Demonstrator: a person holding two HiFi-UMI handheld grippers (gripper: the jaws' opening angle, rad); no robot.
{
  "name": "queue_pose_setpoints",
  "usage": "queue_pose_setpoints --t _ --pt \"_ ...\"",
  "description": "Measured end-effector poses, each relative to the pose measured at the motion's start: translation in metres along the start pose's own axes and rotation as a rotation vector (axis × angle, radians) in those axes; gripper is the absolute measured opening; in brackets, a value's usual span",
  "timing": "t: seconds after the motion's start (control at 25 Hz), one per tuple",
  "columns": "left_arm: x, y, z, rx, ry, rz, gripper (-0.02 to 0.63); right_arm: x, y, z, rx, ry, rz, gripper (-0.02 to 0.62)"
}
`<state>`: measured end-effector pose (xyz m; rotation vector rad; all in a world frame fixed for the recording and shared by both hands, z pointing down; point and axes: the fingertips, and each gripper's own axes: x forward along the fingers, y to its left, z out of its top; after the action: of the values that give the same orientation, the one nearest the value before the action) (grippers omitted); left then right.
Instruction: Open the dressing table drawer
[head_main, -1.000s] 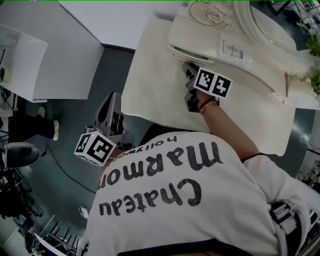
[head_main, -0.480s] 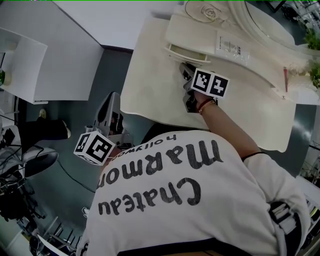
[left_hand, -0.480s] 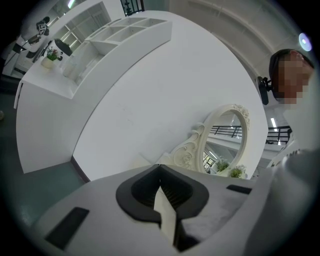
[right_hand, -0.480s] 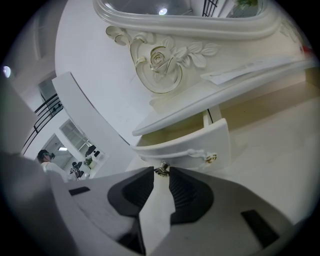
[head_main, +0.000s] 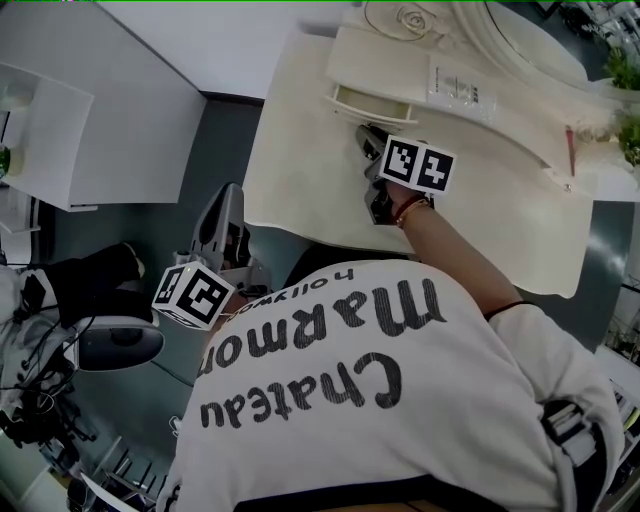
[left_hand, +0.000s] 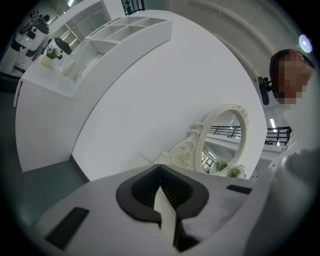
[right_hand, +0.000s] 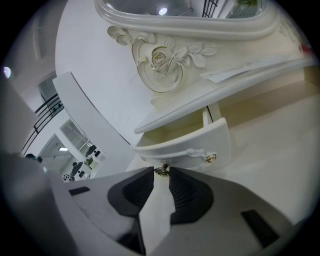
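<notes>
Starting with the head view. Shows the right gripper (head_main: 364, 140) out over the cream dressing table (head_main: 300, 170), nosed up against the drawer (head_main: 375, 102) at about 12 o'clock from it. Catches the drawer front standing a little proud of the cabinet, so judged partly out already. Puts the left gripper (head_main: 230, 198) down at 8 o'clock, off the table edge and well apart from the action.

Over to the left gripper view. Finds the jaws pressed together with nothing between them, aimed at a white wall, with the ornate mirror (left_hand: 226, 134) off at 2 o'clock. Looks idle.

Now the right gripper view. Has the jaws pinched tight on the small metal knob (right_hand: 161, 169) at the bottom of the drawer's curved front. Reveals pale interior at 12 o'clock above that front. Leaves a second fitting (right_hand: 211, 157) at 2 o'clock untouched.

Likely a light, stiff wooden box, made to slide rather than lift. Seems right to hold by the knob, though small, round and probably slippery. Best pulled straight back along the runners, no twisting, minding the painted finish.
</notes>
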<state>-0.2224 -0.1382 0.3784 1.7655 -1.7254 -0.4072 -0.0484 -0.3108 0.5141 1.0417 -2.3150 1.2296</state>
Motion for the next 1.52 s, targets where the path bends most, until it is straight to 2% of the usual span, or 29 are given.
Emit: queue_pose_setpoints --t 1.2,1.52 --pt "0.002 0.008 -0.007 -0.012 -0.022 -0.046 0.023 -0.001 0.000 -0.011 -0.025 -0.021 -0.010 0.107" --pt "-0.004 -0.002 0.004 -0.011 -0.002 -0.028 0.023 -0.011 0.010 -0.014 0.002 0.002 0.004 0.107"
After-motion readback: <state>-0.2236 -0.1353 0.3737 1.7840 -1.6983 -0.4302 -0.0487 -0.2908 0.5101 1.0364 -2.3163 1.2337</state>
